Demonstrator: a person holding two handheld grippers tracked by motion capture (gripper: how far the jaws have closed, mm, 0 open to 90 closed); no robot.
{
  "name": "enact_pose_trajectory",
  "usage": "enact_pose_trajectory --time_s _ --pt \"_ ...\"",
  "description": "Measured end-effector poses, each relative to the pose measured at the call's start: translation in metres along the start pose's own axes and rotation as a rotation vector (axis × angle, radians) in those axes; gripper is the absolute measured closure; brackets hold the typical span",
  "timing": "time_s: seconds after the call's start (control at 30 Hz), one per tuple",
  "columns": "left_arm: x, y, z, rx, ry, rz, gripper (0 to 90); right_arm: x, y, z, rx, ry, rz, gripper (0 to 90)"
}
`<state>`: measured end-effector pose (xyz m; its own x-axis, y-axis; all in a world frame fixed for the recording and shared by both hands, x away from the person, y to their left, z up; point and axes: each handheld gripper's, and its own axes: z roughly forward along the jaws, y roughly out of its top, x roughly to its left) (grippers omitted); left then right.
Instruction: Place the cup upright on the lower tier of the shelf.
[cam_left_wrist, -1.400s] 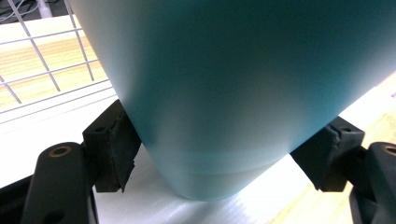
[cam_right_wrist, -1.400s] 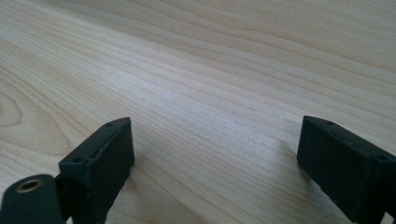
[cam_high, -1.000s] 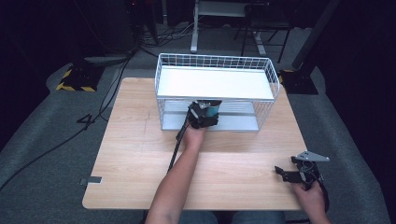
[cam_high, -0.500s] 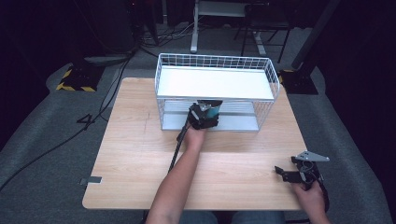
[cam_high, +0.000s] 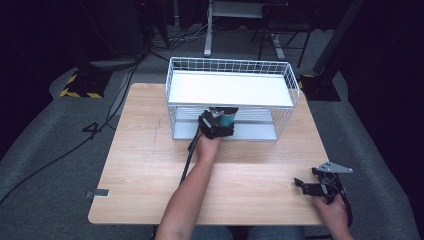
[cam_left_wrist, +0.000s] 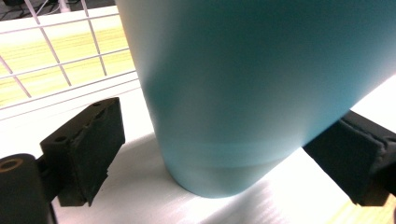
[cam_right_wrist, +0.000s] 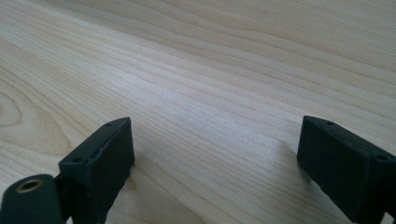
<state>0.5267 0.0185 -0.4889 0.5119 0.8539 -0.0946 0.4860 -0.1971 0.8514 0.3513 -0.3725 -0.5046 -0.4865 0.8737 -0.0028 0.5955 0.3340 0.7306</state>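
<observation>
Nothing has shifted — teal cup (cam_left_wrist: 243, 93) stands on the wire rack's (cam_high: 230, 90) lower shelf between spread left fingers (cam_left_wrist: 84, 144); right fingers (cam_right_wrist: 100, 163) gape.

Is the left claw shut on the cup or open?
Open. In the left gripper view both jaws of the left claw stand clear of the teal cup, gaps showing on each side.

The cup (cam_left_wrist: 243, 93) is blue-green. The wire rack (cam_high: 230, 100) is white with a grid pattern. The counter (cam_high: 145, 165) is light wood with wavy lines. Both claws have black jaws.
</observation>
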Motion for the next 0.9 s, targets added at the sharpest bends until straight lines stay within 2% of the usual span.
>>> enact_pose_trajectory --time_s 0.07,0.2,0.27,0.3,0.37,0.4,0.43,0.47,0.5,0.53,0.57,0.6,0.63,0.7,0.73,0.83,0.9 --pt "-0.001 0.0 -0.002 0.004 -0.005 -0.003 6.6 0.0 0.0 0.0 0.0 0.0 0.0 11.1" --pt "-0.001 0.001 -0.01 -0.001 -0.01 0.02 6.3 0.0 0.0 0.0 0.0 0.0 0.0 11.1" --pt "-0.002 0.001 -0.018 0.005 0.014 0.0 5.9 0.0 0.0 0.0 0.0 0.0 0.0 11.1" --pt "-0.002 0.002 -0.02 -0.013 0.01 0.011 5.9 0.0 0.0 0.0 0.0 0.0 0.0 11.1" --pt "0.0 0.003 -0.025 -0.017 -0.035 0.042 5.9 0.0 0.0 0.0 0.0 0.0 0.0 11.1" --pt "0.002 0.004 -0.028 -0.014 -0.037 0.057 5.9 0.0 0.0 0.0 0.0 0.0 0.0 11.1" --pt "0.003 0.004 -0.031 -0.011 -0.059 0.075 5.9 0.0 0.0 0.0 0.0 0.0 0.0 11.1" --pt "0.003 0.004 -0.034 -0.006 -0.058 0.075 6.0 0.0 0.0 0.0 0.0 0.0 0.0 11.1" --pt "0.0 0.002 -0.041 -0.018 -0.013 0.029 6.0 0.0 0.0 0.0 0.0 0.0 0.0 11.1" --pt "0.0 0.002 -0.041 -0.018 -0.013 0.029 6.0 0.0 0.0 0.0 0.0 0.0 0.0 11.1" --pt "-0.002 0.002 -0.046 -0.023 0.01 0.019 6.0 0.0 0.0 0.0 0.0 0.0 0.0 11.1" --pt "-0.001 0.002 -0.051 -0.027 -0.014 0.024 6.1 0.0 0.0 0.0 0.0 0.0 0.0 11.1" --pt "-0.002 0.002 -0.057 -0.038 -0.017 0.025 6.1 0.0 0.0 0.0 0.0 0.0 0.0 11.1" --pt "-0.002 0.003 -0.066 -0.031 -0.012 0.033 6.6 0.0 0.0 0.0 0.0 0.0 0.0 11.1" --pt "-0.002 0.003 -0.066 -0.031 -0.012 0.033 6.6 0.0 0.0 0.0 0.0 0.0 0.0 11.1" --pt "-0.003 0.005 -0.084 -0.05 -0.015 0.022 7.0 0.0 0.0 0.0 0.001 0.0 0.001 11.1" --pt "-0.003 0.005 -0.09 -0.052 -0.02 0.025 7.0 0.0 0.0 0.0 0.001 0.001 0.001 11.1"
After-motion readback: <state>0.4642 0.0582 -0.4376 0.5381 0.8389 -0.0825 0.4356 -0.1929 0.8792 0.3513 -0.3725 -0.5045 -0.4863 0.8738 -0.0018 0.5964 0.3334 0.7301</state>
